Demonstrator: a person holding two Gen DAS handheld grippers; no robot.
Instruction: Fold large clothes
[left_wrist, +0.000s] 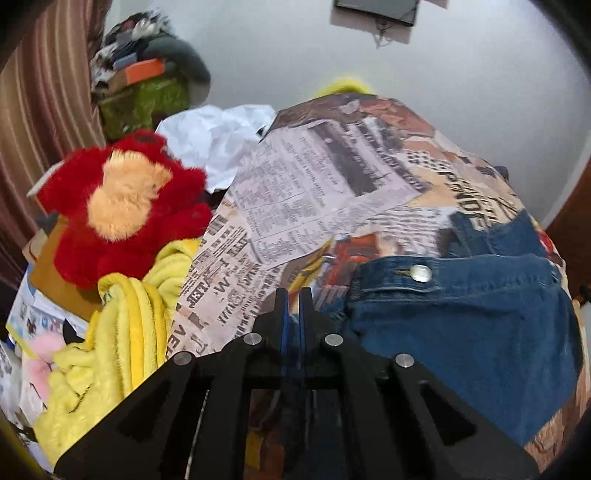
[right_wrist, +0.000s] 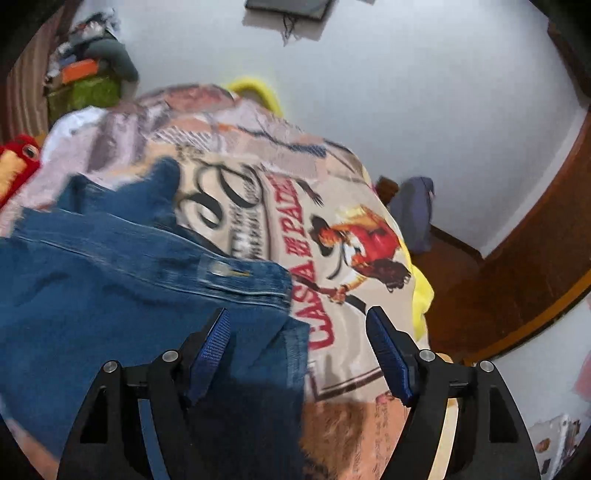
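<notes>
Holding the jeans (left_wrist: 461, 325) at their waistband, spread over the printed bedcover (left_wrist: 314, 192).

We see the denim lying ahead of both tools, its waistband running crosswise between them — button (left_wrist: 421, 274) toward the middle. Our left gripper (left_wrist: 291, 301) has its jaws clenched, apparently pinching the waistband's corner, though the cloth between them is hard to make out. Our right gripper (right_wrist: 299, 325) stands released — jaws wide, the opposite denim edge between them, pads not pressing on it. We judge it the nearer to regrip.

The blue denim garment (left_wrist: 461, 332) is coarse woven cloth with a shiny metal button (left_wrist: 419, 273). The newspaper-print bedspread (left_wrist: 314, 192) looks smooth and matt. The red plush toy (left_wrist: 122, 206) and yellow fleece blanket (left_wrist: 110, 350) are fuzzy.
</notes>
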